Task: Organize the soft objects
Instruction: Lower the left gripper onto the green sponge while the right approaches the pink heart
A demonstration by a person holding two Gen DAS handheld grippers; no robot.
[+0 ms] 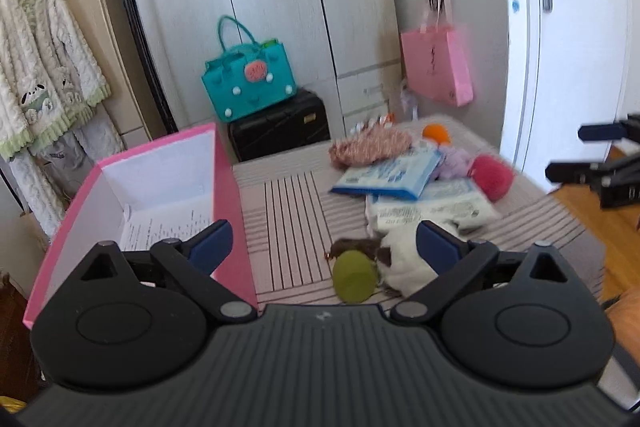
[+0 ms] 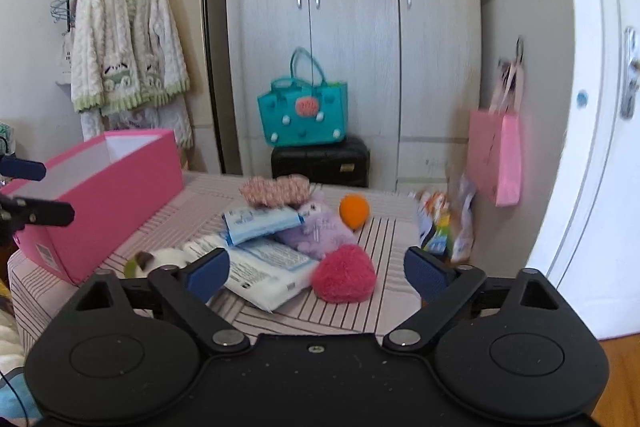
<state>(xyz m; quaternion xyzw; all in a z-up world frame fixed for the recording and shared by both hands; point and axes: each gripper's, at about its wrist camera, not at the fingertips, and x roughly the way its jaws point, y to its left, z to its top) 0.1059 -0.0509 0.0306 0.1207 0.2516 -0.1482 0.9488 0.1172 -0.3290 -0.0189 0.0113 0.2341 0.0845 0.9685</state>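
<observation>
I had both grippers hanging above the striped table [image 2: 304,311], holding nothing; the left gripper [image 1: 323,247] had its fingers spread wide over the white-and-brown plush [image 1: 404,259] with its green part at the near edge, and the right gripper [image 2: 316,273] stood just as wide before the pink pompom [image 2: 344,279]. The pink box [image 1: 228,187] sat open at the table's left side, some printed paper lying in its bottom; I judged it the place for the soft things.

To do the pick well, I reckoned, I should straddle the plush body, not the green end, close gently, lift clear of the box wall, then lower it in; the right side should take the pompom, since it lay free and nearest.

Counted: one pink pompom, one orange ball [image 2: 354,211], one purple plush [image 2: 320,231], one knitted pinkish piece [image 2: 274,191], one white-and-brown plush, and what looked like three tissue packs [image 2: 260,221], though blur made that uncertain.
</observation>
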